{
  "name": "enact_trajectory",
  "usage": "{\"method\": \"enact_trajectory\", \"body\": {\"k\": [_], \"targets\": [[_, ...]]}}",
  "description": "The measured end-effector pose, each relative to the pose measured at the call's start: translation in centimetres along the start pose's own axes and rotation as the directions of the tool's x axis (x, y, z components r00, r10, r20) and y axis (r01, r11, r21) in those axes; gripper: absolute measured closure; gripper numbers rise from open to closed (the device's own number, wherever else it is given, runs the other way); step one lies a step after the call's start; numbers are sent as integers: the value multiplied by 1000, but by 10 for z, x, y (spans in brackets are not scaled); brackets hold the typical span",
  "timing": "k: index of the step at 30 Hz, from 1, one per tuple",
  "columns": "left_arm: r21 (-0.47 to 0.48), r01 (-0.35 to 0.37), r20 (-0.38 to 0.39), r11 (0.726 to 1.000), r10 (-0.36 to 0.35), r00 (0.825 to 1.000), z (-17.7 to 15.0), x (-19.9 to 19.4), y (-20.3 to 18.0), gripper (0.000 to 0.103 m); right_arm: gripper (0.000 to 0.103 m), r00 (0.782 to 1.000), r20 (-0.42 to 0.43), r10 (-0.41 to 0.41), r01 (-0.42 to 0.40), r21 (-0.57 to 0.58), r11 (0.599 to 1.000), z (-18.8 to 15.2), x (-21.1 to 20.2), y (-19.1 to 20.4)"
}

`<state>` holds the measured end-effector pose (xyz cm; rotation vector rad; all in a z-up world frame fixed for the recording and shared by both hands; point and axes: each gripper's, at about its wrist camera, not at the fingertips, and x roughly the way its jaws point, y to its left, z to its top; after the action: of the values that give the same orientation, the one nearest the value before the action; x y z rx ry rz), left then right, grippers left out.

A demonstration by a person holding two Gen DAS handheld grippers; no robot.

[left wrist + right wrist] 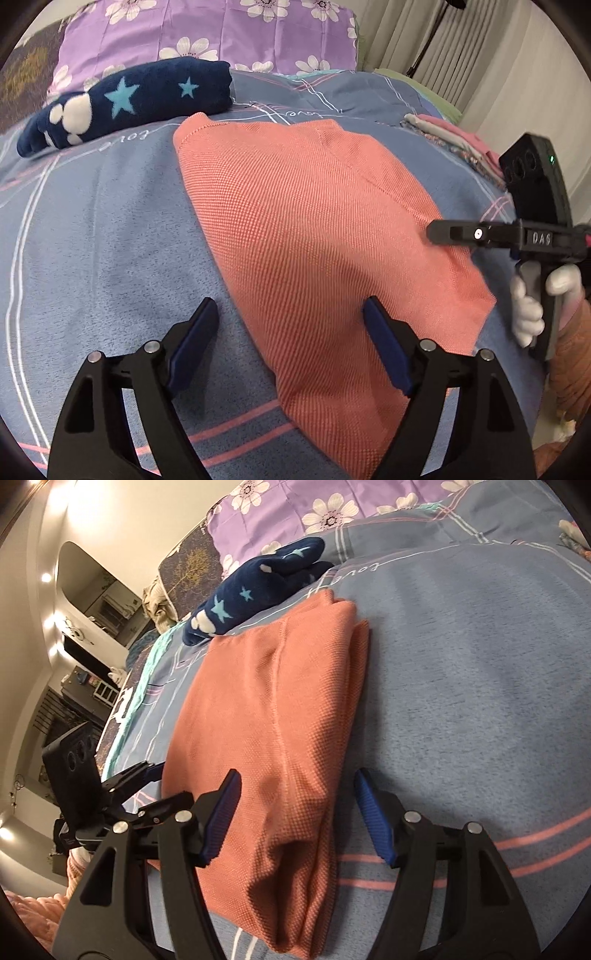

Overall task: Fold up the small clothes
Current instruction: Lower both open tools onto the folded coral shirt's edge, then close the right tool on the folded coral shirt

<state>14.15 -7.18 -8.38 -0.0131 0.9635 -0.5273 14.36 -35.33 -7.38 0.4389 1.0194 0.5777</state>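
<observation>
My right gripper (pixel 297 814) is hovering with its jaws standing apart, straddling the near folded edge of the orange garment (pixel 273 716), which is lying folded on the blue bed (pixel 480 686). Beyond it a navy starred cloth (pixel 251 598) is resting near a purple floral pillow (pixel 295 513). At my left, the other gripper (pixel 147 771) is pointing at the garment's side edge; whether its jaws are apart, I cannot tell.

Two close, low views sharing folded cloth (pixel 314 221)
</observation>
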Motion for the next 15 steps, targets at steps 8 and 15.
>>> {"method": "enact_trajectory", "body": {"k": [8,15], "targets": [[-93,59,-33,994,-63,997,22,12,4,31,42,998,-36,52,-52,19,998,20,22,3],[-106,60,-31,993,-64,997,13,4,7,34,47,998,-43,50,-49,21,999,7,10,0]]}}
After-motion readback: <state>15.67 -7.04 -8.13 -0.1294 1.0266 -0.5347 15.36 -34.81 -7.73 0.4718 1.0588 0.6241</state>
